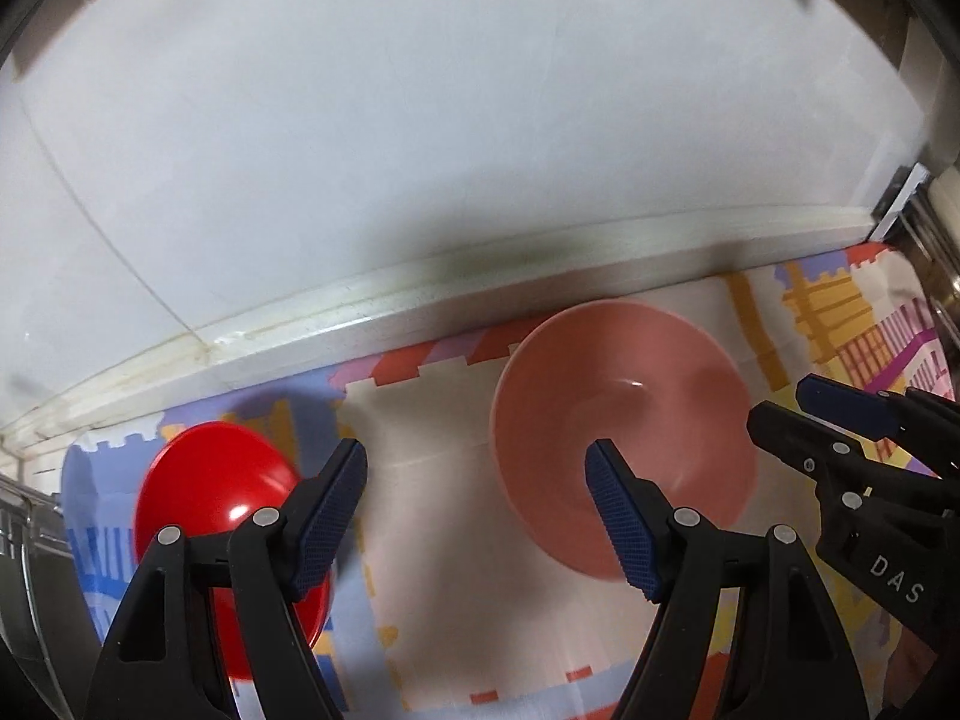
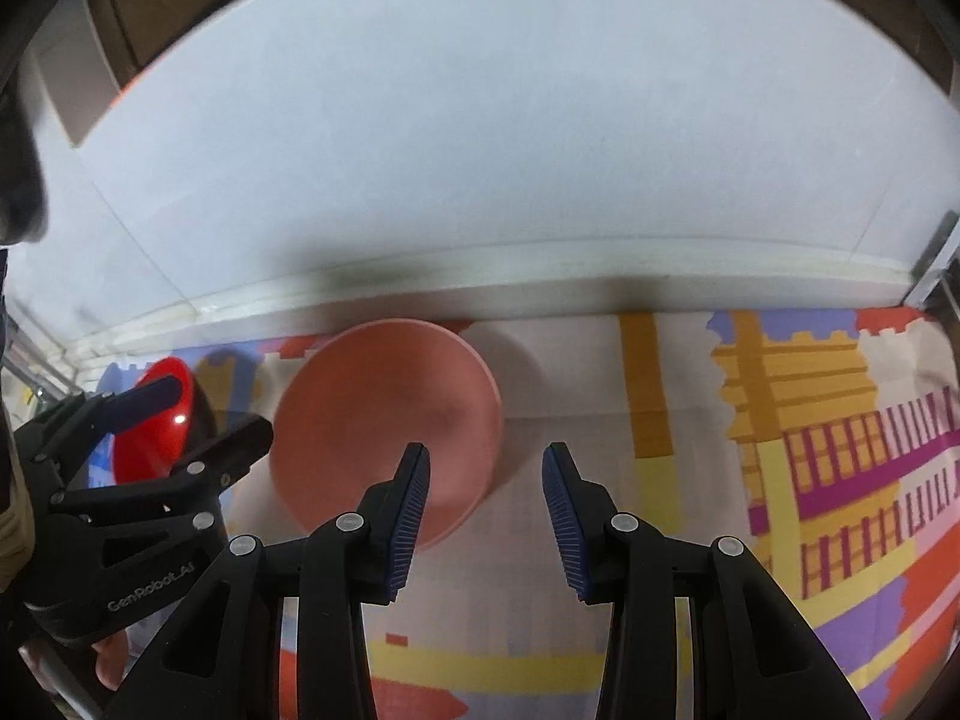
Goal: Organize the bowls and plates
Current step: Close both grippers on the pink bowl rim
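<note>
A pink bowl [image 1: 624, 420] stands upright on a patterned cloth [image 1: 420, 450] near the wall; it also shows in the right wrist view [image 2: 384, 420]. A glossy red bowl [image 1: 210, 480] sits to its left, seen too in the right wrist view [image 2: 156, 432]. My left gripper [image 1: 477, 474] is open and empty, hovering between the two bowls, its right finger over the pink bowl's near side. My right gripper [image 2: 486, 480] is open and empty, just right of the pink bowl's near rim. Each gripper shows in the other's view, the right [image 1: 840, 414] and the left [image 2: 180, 420].
A white wall [image 1: 420, 150] with a raised ledge [image 1: 360, 312] runs behind the cloth. Metal rack wires [image 1: 24, 516] show at the far left. A metal frame [image 1: 912, 204] stands at the right end. The cloth extends to the right [image 2: 810, 450].
</note>
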Demonstrator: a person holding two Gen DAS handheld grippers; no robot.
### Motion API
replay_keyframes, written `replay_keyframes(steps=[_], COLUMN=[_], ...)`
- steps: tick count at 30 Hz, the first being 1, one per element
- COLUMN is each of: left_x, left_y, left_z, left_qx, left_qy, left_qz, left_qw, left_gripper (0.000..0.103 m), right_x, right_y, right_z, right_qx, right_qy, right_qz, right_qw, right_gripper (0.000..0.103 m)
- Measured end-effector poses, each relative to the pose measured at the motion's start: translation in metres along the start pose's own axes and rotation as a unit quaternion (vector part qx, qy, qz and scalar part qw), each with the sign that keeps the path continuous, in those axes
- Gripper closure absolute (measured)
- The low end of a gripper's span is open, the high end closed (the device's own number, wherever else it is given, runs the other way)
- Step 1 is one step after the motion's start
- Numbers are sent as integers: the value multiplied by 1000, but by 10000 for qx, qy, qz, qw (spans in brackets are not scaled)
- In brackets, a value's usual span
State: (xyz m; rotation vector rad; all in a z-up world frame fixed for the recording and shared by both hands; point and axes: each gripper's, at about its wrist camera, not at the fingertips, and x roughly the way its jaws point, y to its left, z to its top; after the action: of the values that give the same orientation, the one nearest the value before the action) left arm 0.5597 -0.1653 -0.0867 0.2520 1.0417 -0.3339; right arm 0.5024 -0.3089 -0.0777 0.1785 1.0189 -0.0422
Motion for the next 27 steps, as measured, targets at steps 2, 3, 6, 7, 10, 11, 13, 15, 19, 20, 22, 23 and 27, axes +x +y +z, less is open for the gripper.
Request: replay_keyframes(steps=[2,3,6,7,10,11,13,15,19,20,22,23,27], left_x=[11,15,26,29,39,41,46,49,50,49,47,46,39], left_y=[0,-1,-1,-1,-1,-1,-2,-3,-7,-8,-8,-7,-7], left_z=[2,3,4,4,4,3,2,0,-3,-3,-5,-5,-8], left_qx=[10,26,70,73,56,43,24,56,104,103,57,32,38], left_qy=[99,136,218,244,346,387,464,514,523,511,488,486,491], left_qz=[27,37,112,130,138,113,40,-77,-191,-154,-142,-153,-159], left_qw=[9999,9999,9997,9996,9993,9992,9989,9986,9984,9985,9987,9987,9987], left_gripper=[30,31,37,40,49,51,67,78,89,89,90,90,90], right_x=[12,16,30,34,43,46,51,54,57,57,56,55,53], right_y=[-3,-4,-8,-9,-11,-11,-10,-11,-10,-9,-8,-7,-8], right_z=[1,2,3,3,3,4,4,4,4,4,5,5,5], right_qx=[16,32,140,165,199,197,186,227,281,281,277,285,381], right_qy=[108,155,301,351,458,486,556,594,632,633,620,621,653], right_qz=[6,14,75,87,99,97,115,147,212,218,197,187,224], right_qw=[9999,9999,9994,9992,9987,9986,9982,9979,9974,9974,9975,9975,9969], right_gripper=[63,63,63,63,68,70,75,81,91,91,91,92,92])
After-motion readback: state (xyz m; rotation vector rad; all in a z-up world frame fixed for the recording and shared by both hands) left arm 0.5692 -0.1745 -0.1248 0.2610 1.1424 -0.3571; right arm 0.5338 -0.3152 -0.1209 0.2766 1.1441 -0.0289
